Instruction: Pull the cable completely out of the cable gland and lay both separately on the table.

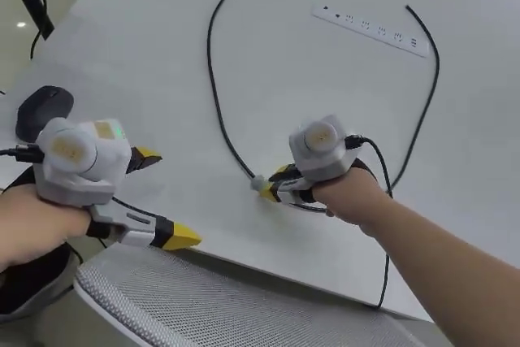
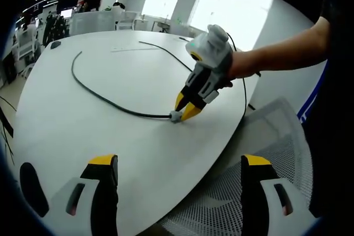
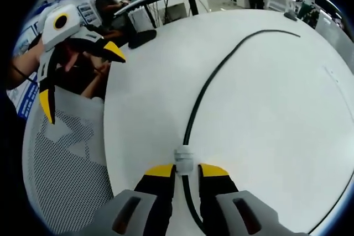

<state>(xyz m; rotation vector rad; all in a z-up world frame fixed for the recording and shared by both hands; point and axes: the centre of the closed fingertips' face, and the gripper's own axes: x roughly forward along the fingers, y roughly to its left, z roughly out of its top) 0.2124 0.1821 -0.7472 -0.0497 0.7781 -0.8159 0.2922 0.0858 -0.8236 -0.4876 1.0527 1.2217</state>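
I'm looking at a white table (image 1: 146, 54) in a bright open office. A small pale gland (image 1: 258, 184) lies on it, threaded on a black cable (image 1: 213, 79) that curves away beyond it. My right gripper (image 1: 272, 191) pinches the cable just behind the gland. Left of the gland, my left gripper (image 1: 168, 196) is spread wide.

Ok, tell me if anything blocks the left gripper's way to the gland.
Nothing visible does. Bare table lies between the left gripper and the gland. The right gripper sits at the gland, jaws astride the cable behind it.
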